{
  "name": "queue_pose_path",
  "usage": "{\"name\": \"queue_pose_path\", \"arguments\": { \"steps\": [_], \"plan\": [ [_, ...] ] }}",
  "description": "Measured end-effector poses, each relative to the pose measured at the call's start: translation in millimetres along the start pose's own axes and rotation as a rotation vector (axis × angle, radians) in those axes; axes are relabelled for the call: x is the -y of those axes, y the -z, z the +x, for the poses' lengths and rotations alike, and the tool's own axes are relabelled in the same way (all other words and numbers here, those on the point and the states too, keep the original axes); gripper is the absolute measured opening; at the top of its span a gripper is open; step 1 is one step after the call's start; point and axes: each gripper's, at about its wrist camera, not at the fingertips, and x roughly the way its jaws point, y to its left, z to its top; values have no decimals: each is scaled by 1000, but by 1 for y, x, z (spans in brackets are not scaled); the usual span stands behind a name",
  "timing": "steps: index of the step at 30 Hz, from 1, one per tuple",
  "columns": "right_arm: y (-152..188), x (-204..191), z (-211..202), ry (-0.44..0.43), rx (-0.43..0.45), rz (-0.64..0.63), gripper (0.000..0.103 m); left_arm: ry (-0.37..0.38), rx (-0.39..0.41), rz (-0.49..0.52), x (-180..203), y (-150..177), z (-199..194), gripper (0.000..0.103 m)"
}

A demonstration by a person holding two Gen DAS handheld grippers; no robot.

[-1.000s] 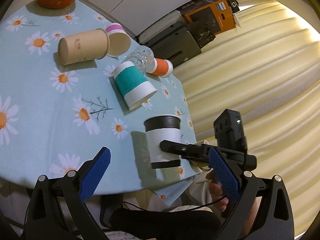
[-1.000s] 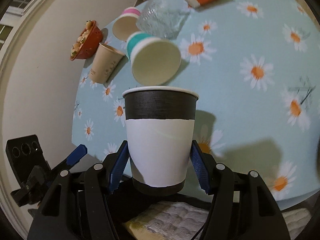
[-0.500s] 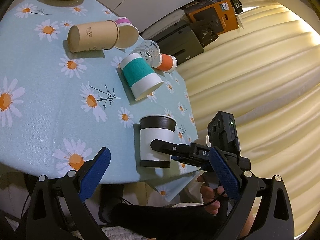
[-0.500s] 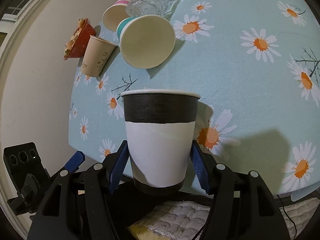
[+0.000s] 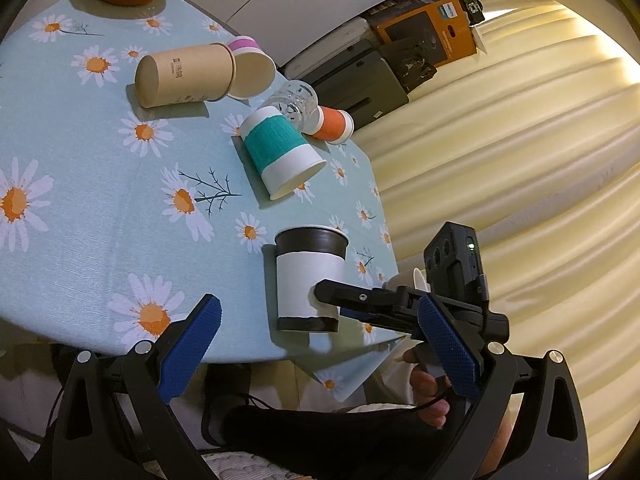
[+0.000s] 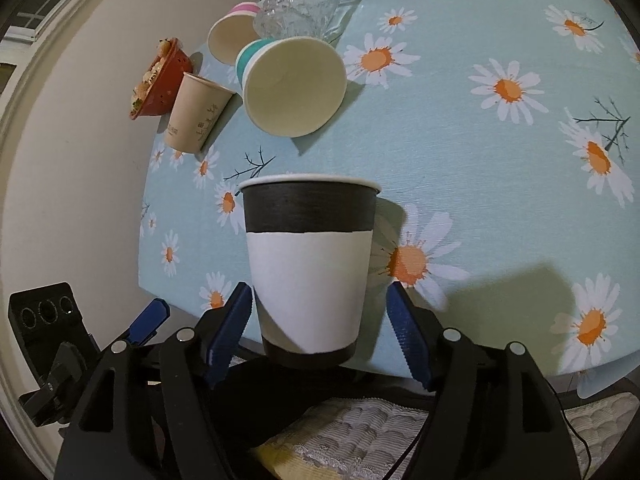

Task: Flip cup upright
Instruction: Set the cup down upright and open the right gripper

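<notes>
Standing the black-and-white cup upright near the surface edge.

The right hand-held gripper has its blue pads spread either side of the cup's lower wall, a gap showing on both sides, so it looks released. The left hand-held gripper hangs wide open and empty nearby. The cup sits on its base, mouth up. It is thin paper: light, easily crushed, likely to tip at a nudge, so a gentle pinch on the mid-wall suits best. Beyond it a teal cup, tan cup and orange cup lie on their sides.
</notes>
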Motion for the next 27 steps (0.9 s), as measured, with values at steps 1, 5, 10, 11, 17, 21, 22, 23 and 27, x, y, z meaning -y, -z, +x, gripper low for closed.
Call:
{"name": "queue_pose_path", "arguments": {
  "steps": [1, 5, 10, 11, 17, 21, 22, 23, 27],
  "plan": [
    [1, 1, -3, -5, 3, 1, 69, -3, -1, 2, 1, 0, 0, 96],
    [6, 2, -22, -7, 33, -16, 69, -30, -7, 8, 7, -2, 1, 96],
    [19, 7, -64, -21, 118, -45, 69, -100, -45, 21, 23, -9, 11, 96],
    [23, 8, -74, -28, 141, -54, 69, -117, -59, 25, 26, -10, 15, 96],
    [50, 14, -115, -22, 282, -101, 72, -236, -143, 64, 47, -13, 47, 95],
    [70, 25, -125, -51, 333, -103, 72, -341, -216, 104, 57, -12, 78, 95],
    [74, 27, -125, -58, 342, -101, 72, -358, -229, 106, 57, -12, 84, 95],
    [79, 29, -126, -70, 351, -95, 72, -376, -240, 108, 59, -12, 91, 94],
    [97, 41, -120, -100, 377, -74, 72, -418, -277, 138, 64, -13, 114, 82]
  ]
}}
